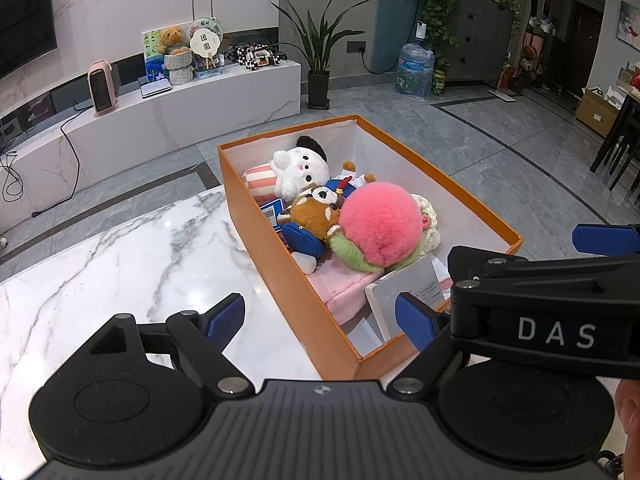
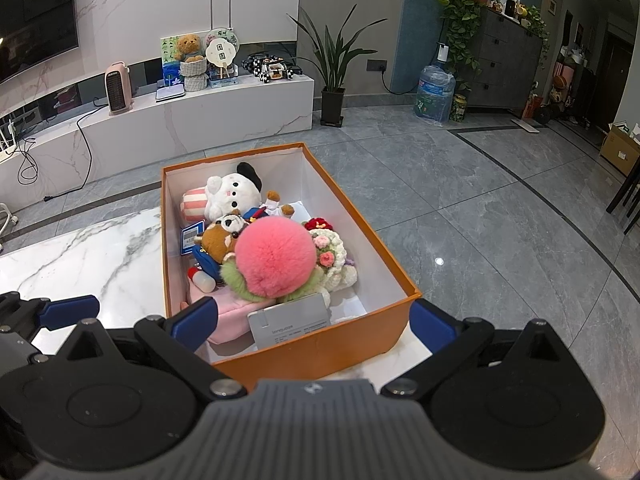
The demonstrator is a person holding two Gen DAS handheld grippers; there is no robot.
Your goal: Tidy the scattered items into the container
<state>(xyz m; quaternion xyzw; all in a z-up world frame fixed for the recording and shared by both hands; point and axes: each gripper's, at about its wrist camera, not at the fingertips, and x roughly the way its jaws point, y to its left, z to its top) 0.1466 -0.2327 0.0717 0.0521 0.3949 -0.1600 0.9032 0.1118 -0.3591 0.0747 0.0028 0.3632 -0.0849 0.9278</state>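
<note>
An orange box (image 1: pixel 276 248) (image 2: pixel 320 340) stands open on the marble table (image 1: pixel 120 260) (image 2: pixel 100 256). Inside lie a pink fluffy ball plush (image 1: pixel 380 224) (image 2: pixel 274 260), a white plush (image 1: pixel 302 172) (image 2: pixel 232 198), a brown bear plush (image 1: pixel 316 212) (image 2: pixel 222 240), a crochet flower bouquet (image 2: pixel 332 252), a pink pouch (image 1: pixel 344 292) (image 2: pixel 228 316) and a white card box (image 1: pixel 404 292) (image 2: pixel 290 326). My left gripper (image 1: pixel 320 322) is open, astride the box's near left wall. My right gripper (image 2: pixel 314 326) is open and holds nothing, with the box's near end between its fingers.
A white TV console (image 2: pixel 224 116) along the wall carries a pink heater (image 2: pixel 118 88) and a teddy bear (image 2: pixel 190 50). On the grey tile floor beyond stand a potted plant (image 2: pixel 334 76) and a water bottle (image 2: pixel 434 94). Dark chairs (image 1: pixel 620 148) stand at the right edge.
</note>
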